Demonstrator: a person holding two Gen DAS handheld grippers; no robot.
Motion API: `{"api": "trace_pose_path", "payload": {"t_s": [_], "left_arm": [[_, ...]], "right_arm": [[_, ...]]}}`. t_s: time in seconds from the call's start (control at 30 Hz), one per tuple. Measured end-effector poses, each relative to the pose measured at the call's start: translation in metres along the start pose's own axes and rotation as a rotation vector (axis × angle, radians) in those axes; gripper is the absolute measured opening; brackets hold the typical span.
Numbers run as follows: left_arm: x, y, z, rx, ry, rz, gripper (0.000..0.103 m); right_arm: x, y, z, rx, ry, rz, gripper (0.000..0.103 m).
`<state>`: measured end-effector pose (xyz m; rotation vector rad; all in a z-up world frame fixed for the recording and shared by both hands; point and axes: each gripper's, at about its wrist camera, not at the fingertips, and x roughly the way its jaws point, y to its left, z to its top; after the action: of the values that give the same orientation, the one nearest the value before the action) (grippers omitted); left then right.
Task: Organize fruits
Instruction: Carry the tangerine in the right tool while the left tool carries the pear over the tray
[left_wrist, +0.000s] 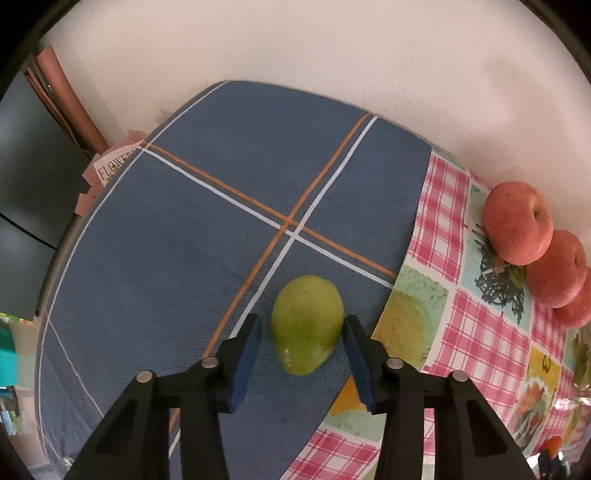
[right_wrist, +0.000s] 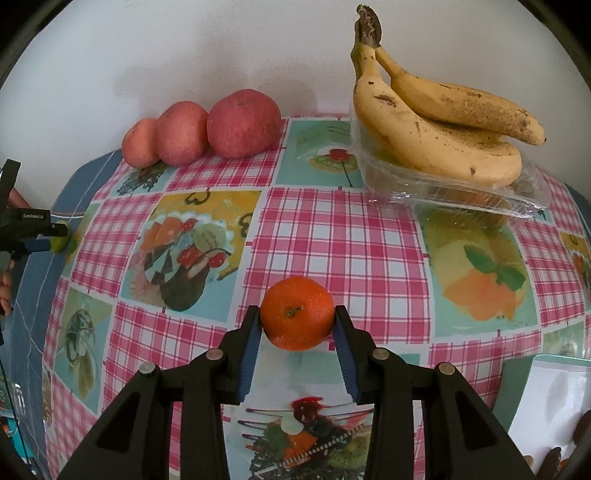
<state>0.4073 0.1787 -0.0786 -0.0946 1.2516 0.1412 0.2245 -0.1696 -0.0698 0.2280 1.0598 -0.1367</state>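
Note:
In the left wrist view a green pear (left_wrist: 306, 325) lies on the blue cloth (left_wrist: 221, 221). My left gripper (left_wrist: 303, 326) is open around it; the right pad touches it, the left pad stands slightly off. In the right wrist view my right gripper (right_wrist: 297, 317) is shut on an orange tangerine (right_wrist: 297, 314), just above the patterned tablecloth (right_wrist: 332, 240). Three red apples (right_wrist: 199, 129) sit in a row at the back against the wall; they also show in the left wrist view (left_wrist: 524, 225). The left gripper (right_wrist: 55, 236) with the pear shows at the far left.
A bunch of bananas (right_wrist: 436, 118) rests on a clear plastic box (right_wrist: 443, 188) at the back right. A white packet (right_wrist: 554, 406) lies at the front right. A white wall (right_wrist: 184, 55) runs behind the table. A dark screen (left_wrist: 33, 184) stands left of the table.

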Motion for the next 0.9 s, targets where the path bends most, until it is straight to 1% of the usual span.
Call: {"api": "trace_pose_path", "payload": {"t_s": [0.1,0.27,0.43,0.63,0.77,0.9], "left_arm": [[0.004,-0.001,-0.002,0.009,0.003,0.021,0.041],[0.004,-0.006,-0.006,0.044,0.006,0.049,0.041],[-0.001,-0.011,-0.012,0.055,0.014,0.066,0.041],[-0.032,-0.025,-0.027,0.084,-0.003,0.084,0.041],[-0.056,-0.029,-0.039,0.083,-0.009,0.07,0.041],[-0.077,-0.033,-0.053,0.083,-0.009,0.051,0.041]], "right_arm": [[-0.001,0.0,0.001,-0.002,-0.002,0.001,0.041],[-0.001,-0.001,0.001,0.001,0.0,0.0,0.041],[-0.002,-0.002,0.0,0.008,0.003,-0.001,0.041],[-0.007,-0.001,0.001,0.011,0.009,0.012,0.041],[-0.016,-0.003,-0.002,0.021,0.025,0.031,0.041],[-0.03,-0.006,-0.006,0.028,0.033,0.032,0.04]]}}
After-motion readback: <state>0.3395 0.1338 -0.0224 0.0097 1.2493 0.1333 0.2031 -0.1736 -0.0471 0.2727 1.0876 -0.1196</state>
